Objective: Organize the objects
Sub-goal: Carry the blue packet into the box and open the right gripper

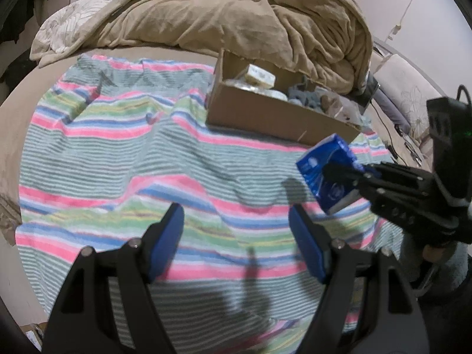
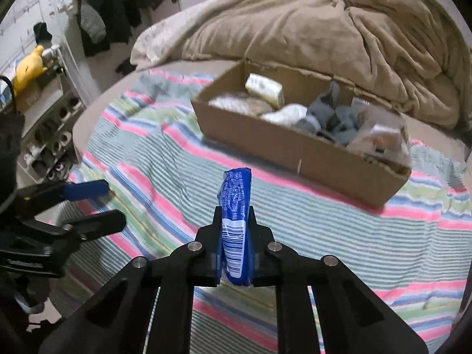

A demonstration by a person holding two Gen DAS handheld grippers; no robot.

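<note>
1. Right gripper (image 2: 234,221): the jaws are closed on a blue packet (image 2: 236,230), clamping it by its two flat faces. The packet stands on edge between the jaws, with its barcode panel facing the right wrist camera and its upper end projecting forward past the jaw tips.
2. Packet position: it is held in the air above the striped towel (image 2: 339,236), short of the cardboard box (image 2: 295,150) and not touching it. In the left wrist view the same packet (image 1: 327,174) appears tilted, near the box's front right corner (its height above the towel cannot be told).
3. Left gripper (image 1: 236,236): the jaws stand wide apart and hold nothing. The blue pads (image 1: 165,242) face each other over the towel. In the right wrist view this gripper (image 2: 97,203) sits at the left, well apart from the packet.
4. Cardboard box (image 1: 274,115): it rests on the far part of the towel, top open. Inside, a pale packet (image 2: 265,88) lies at the left end, grey fabric items (image 2: 330,121) lie in the middle, and a clear bag (image 2: 380,135) lies at the right end (contents blurred).
5. Surroundings: the towel is spread on a bed. A tan blanket (image 2: 324,38) is heaped just behind the box. A yellow plush toy (image 2: 28,67) sits on a rack at the far left.
</note>
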